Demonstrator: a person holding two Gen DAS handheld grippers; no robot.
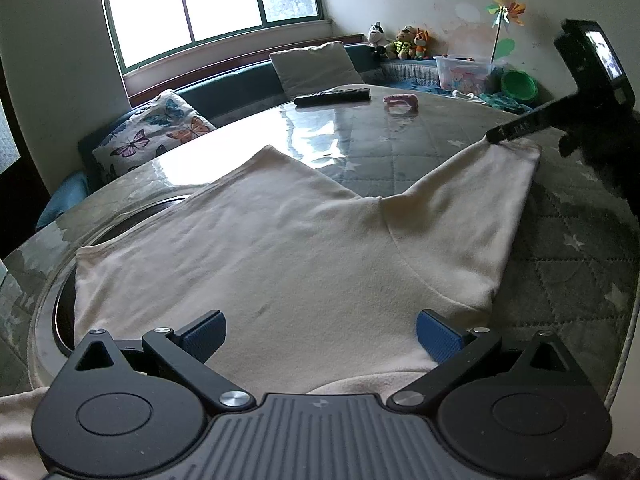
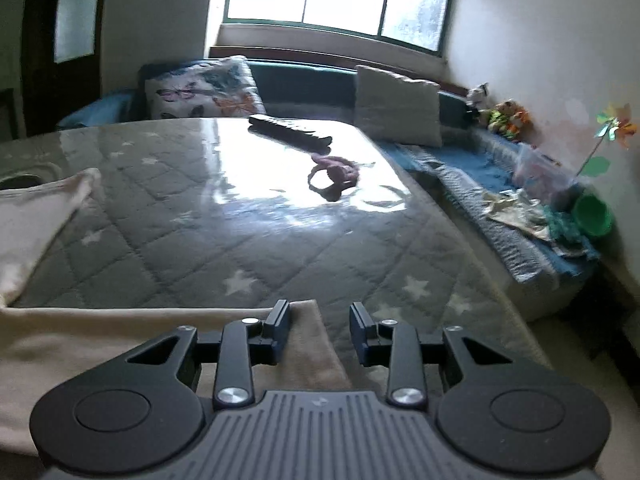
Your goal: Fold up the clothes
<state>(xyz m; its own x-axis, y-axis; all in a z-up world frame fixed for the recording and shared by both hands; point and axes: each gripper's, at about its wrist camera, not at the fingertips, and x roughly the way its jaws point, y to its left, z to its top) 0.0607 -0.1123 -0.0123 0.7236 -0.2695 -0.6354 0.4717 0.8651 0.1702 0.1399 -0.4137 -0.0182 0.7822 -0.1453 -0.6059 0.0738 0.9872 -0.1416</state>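
A cream long-sleeved shirt (image 1: 280,248) lies spread on the table (image 1: 400,136), one sleeve (image 1: 480,200) stretched to the far right. My left gripper (image 1: 320,334) is open, its blue pads wide apart just above the shirt's near part. My right gripper (image 1: 500,134) shows in the left wrist view at the sleeve's cuff. In the right wrist view the right gripper (image 2: 319,326) is open, its jaws a small gap apart over the cuff's edge (image 2: 304,320). The cloth lies under the left finger only. More of the shirt (image 2: 36,216) shows at the left.
A black remote (image 1: 332,97) and a pink hair tie (image 1: 402,102) lie at the table's far side. A bench with cushions (image 1: 316,66), plush toys (image 1: 404,42), a plastic box (image 1: 464,70) and a green bowl (image 1: 519,86) runs behind and to the right.
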